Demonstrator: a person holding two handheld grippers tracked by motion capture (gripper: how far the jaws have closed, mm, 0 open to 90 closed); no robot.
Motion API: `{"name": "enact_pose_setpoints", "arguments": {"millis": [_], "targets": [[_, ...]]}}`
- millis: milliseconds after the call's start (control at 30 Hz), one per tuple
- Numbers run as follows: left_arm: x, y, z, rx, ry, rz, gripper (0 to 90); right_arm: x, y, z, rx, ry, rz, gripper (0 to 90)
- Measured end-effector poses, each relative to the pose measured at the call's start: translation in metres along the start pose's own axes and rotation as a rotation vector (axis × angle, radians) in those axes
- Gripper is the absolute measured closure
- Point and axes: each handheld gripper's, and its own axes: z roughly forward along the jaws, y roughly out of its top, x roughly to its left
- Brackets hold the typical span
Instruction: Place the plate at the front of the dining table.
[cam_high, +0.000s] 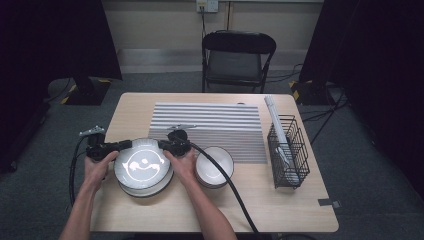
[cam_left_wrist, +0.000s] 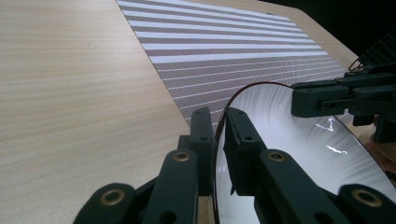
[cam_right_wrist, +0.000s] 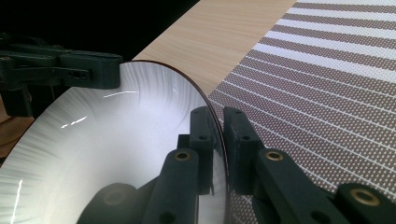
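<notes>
Bench (cam_high: 150, 215) carried a striped mat (cam_high: 210, 130), wire rack (cam_high: 287, 150) at right, bowl stack (cam_high: 214, 167). Top plate (cam_high: 141, 162) sat over the plate stack (cam_high: 145, 189), front-left. Left gripper (cam_high: 122, 145) and right gripper (cam_high: 165, 145) fingers were clamped on its opposite rims. Grip done; lift and placement probably left.
</notes>
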Motion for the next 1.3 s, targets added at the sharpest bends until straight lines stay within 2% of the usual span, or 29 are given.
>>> {"name": "enact_pose_setpoints", "arguments": {"millis": [33,67,100,200,233,300,367,633,933,1100,1200,1267,1300], "targets": [[0.000,0.000,-0.001,0.006,0.009,0.004,81.2,0.000,0.000,0.000,0.000,-0.002,0.001,83.0],[0.000,-0.001,-0.002,0.007,0.013,-0.013,78.1,0.000,0.000,0.000,0.000,-0.002,0.001,83.1],[0.001,-0.001,-0.003,0.004,0.012,-0.014,76.6,0.000,0.000,0.000,0.001,-0.001,0.002,83.1],[0.001,-0.003,-0.007,0.025,0.019,-0.022,75.2,0.000,0.000,0.000,-0.001,-0.001,-0.001,83.1],[0.001,-0.004,-0.007,0.037,0.017,-0.008,75.4,0.000,0.000,0.000,-0.002,0.000,0.000,83.1],[-0.001,-0.004,-0.005,0.048,0.014,-0.002,83.2,0.000,0.000,0.000,-0.002,-0.002,0.000,83.2],[-0.002,-0.002,-0.004,0.051,0.023,0.006,83.2,0.000,0.000,-0.001,-0.001,0.000,0.002,83.3],[-0.003,0.002,-0.001,0.015,0.032,0.028,83.4,-0.001,0.006,-0.002,-0.019,-0.028,-0.009,82.7],[-0.003,0.000,-0.001,0.013,0.022,0.032,83.8,-0.002,0.002,-0.001,0.003,-0.026,0.026,79.6],[-0.003,0.000,-0.001,0.016,0.024,0.037,83.8,-0.002,-0.002,0.000,0.015,-0.012,0.070,77.3],[-0.003,0.000,-0.001,0.015,0.020,0.033,83.6,-0.002,-0.006,0.000,-0.001,-0.002,0.100,78.3],[-0.003,0.000,0.000,0.020,0.021,0.029,83.1,-0.002,-0.006,-0.001,-0.005,-0.003,0.094,79.9],[-0.002,0.000,0.000,0.026,0.021,0.029,82.9,-0.003,-0.007,-0.002,-0.017,-0.001,0.109,81.5]]}}
